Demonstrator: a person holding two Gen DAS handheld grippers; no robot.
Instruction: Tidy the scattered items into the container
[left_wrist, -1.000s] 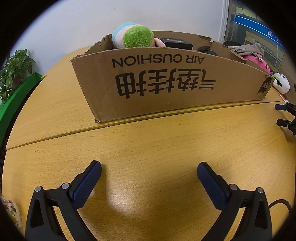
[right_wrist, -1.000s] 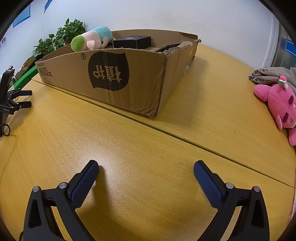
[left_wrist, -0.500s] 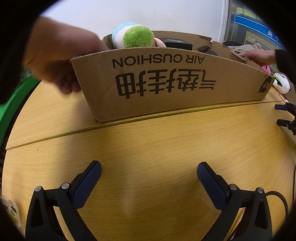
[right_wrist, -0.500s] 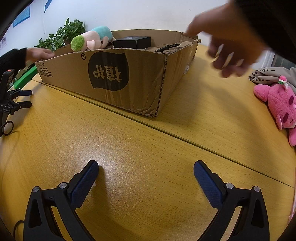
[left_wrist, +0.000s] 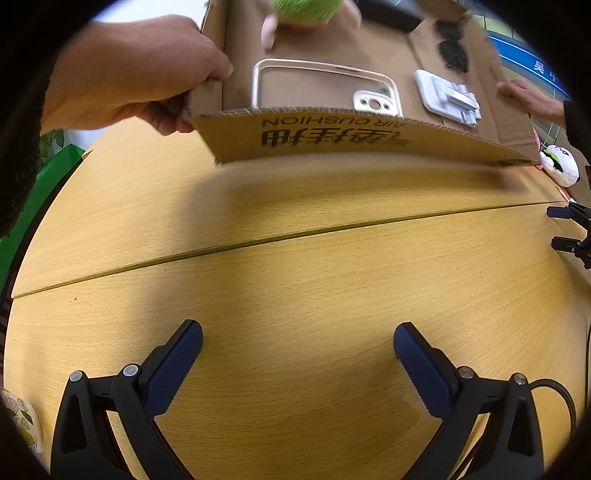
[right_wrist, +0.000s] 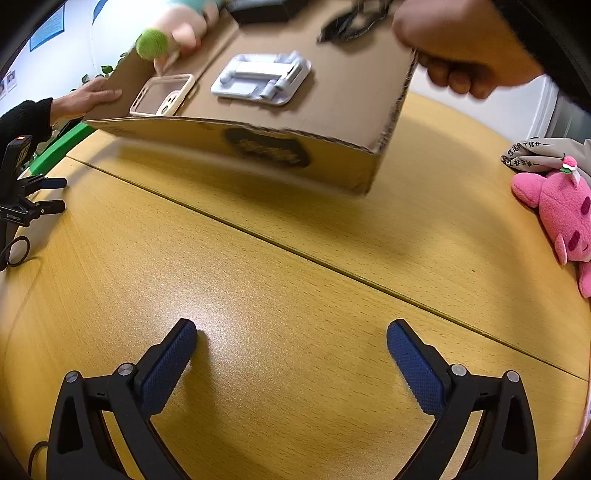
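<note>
A cardboard box (left_wrist: 343, 138) (right_wrist: 280, 151) is tilted toward me, held at both ends by bare hands (left_wrist: 125, 77) (right_wrist: 461, 48). Inside it lie a clear phone case (left_wrist: 321, 86) (right_wrist: 162, 96), a white folding stand (left_wrist: 447, 98) (right_wrist: 262, 77), a green-headed plush toy (left_wrist: 303, 9) (right_wrist: 155, 42), a black box and a dark item. My left gripper (left_wrist: 297, 354) rests open and empty on the wooden table. My right gripper (right_wrist: 291, 350) also rests open and empty on the table.
A pink plush (right_wrist: 561, 214) and a grey printed cloth (right_wrist: 543, 151) lie at the table's right edge. A white panda plush (left_wrist: 561, 168) sits beyond the box. The left gripper shows in the right wrist view (right_wrist: 33, 201). A green planter (left_wrist: 40, 184) stands left.
Two hands have taken hold of the box ends, lifted it and tipped its opening toward me, so its contents now show. Both grippers have stayed still on the table.
</note>
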